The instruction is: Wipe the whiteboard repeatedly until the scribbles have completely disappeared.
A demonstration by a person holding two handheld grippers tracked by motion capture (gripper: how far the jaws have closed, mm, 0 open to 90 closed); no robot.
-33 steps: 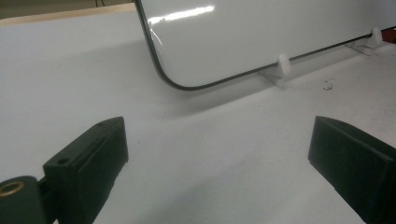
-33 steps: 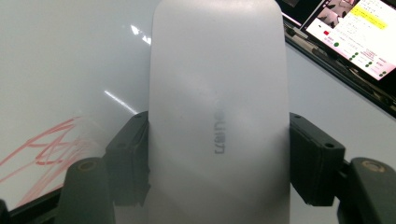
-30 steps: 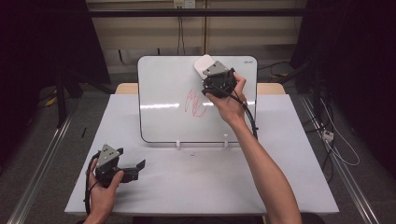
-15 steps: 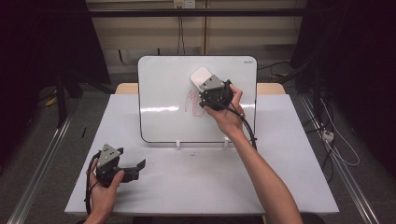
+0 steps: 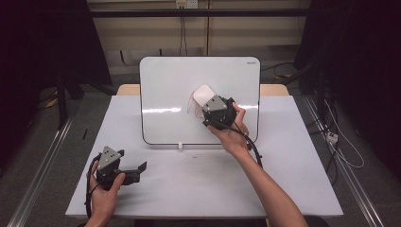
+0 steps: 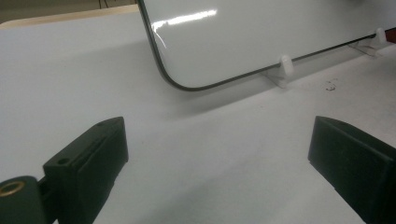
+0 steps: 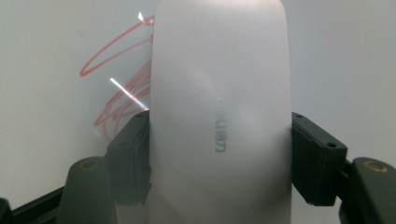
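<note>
A white whiteboard stands upright on the white table. Near the board's middle is a red scribble, seen close up in the right gripper view. My right gripper is shut on a white eraser, with a black jaw on each long side of it, and holds it flat against the board just right of the scribble. In the right gripper view the eraser covers part of the red lines. My left gripper rests at the table's front left, open, with nothing between its fingers.
The board stands on small white clip feet, one of them ahead of my left gripper. A dark speck lies on the table near the board's foot. Black curtains flank the table, and cables run on the floor at the right.
My right gripper has carried the eraser down and to the left across the board, from near its top edge to its middle. The left gripper has stayed put.
</note>
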